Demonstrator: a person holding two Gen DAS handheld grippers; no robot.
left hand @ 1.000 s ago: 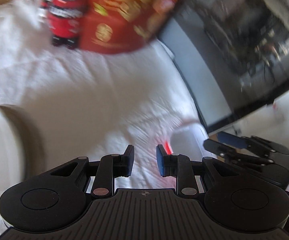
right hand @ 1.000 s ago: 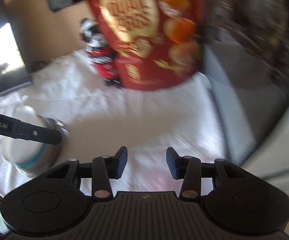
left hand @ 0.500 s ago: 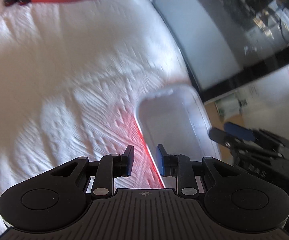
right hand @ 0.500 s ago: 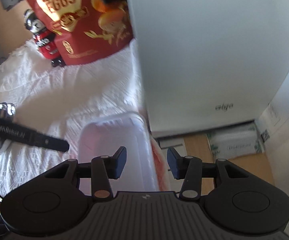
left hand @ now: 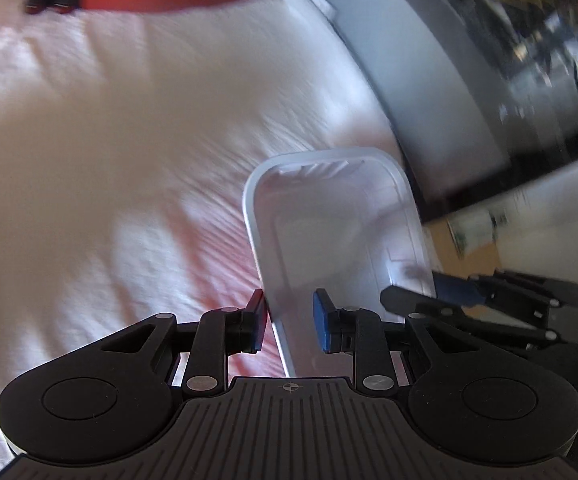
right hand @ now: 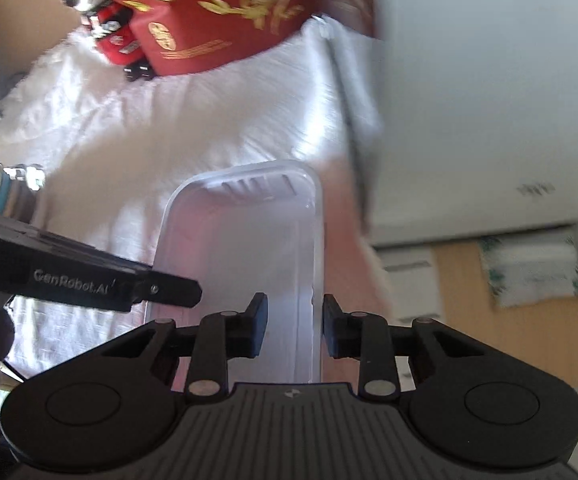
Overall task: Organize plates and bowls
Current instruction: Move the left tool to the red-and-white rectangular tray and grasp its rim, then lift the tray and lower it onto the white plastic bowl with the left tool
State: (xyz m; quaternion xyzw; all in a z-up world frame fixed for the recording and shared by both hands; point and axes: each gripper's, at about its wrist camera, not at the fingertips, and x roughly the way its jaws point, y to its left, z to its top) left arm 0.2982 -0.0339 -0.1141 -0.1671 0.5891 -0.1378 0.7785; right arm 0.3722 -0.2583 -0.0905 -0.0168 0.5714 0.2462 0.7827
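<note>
The clear plastic tray [right hand: 245, 264] lies near the right edge of the table [left hand: 101, 184], on its white cloth. It looks light, thin-walled, flexible and a bit slick, so its long rims are probably the best grip. The left tool [left hand: 289, 326] straddles the left rim, the right tool [right hand: 293, 326] the right rim, both narrowly parted, neither closed. A grey panel [right hand: 469, 100] crowds the right edge; open room lies leftward.

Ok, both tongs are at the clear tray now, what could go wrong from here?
The left tongs and right tongs each straddle one long rim of the clear tray, still open. Closing unevenly could twist or flex its thin wall. The tray sits near the white cloth edge on the right, so a nudge might push it off. Both views are blurred, so alignment is uncertain.
</note>
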